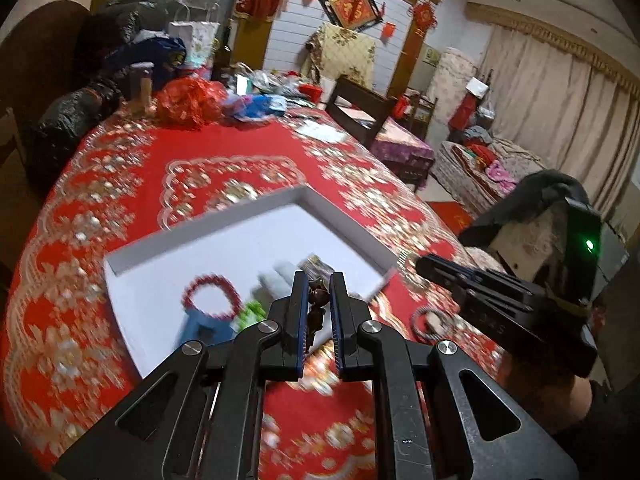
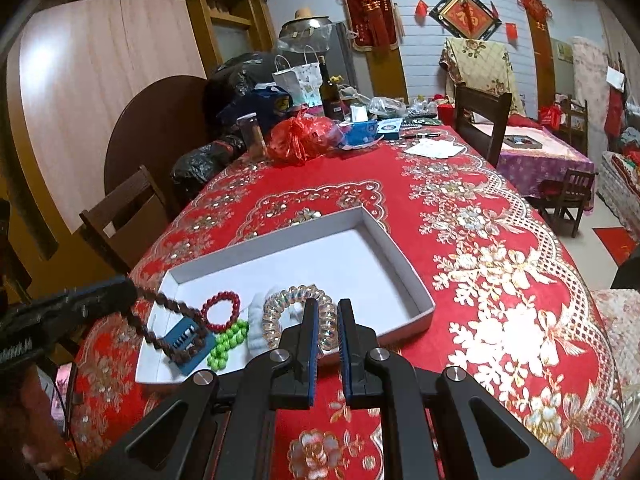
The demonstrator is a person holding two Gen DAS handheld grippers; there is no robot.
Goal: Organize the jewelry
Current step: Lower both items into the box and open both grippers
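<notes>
Left gripper (image 1: 316, 300) jaws closing tight on brown bead string (image 2: 168, 320), string hanging down over near left corner of white tray (image 2: 416, 280). Right gripper (image 2: 328, 328) jaws standing nearly shut, gripping nothing, hovering at tray's near edge. Lying in tray's near end: red bead bracelet (image 2: 221, 310), green beads (image 2: 228, 344), blue comb (image 2: 188, 344), clear coil hair tie (image 2: 298, 312). Tray sitting on red-clothed worktop (image 2: 480, 280).

Brown bead strand (image 2: 168, 322) — dangling over tray (image 2: 416, 280)
</notes>
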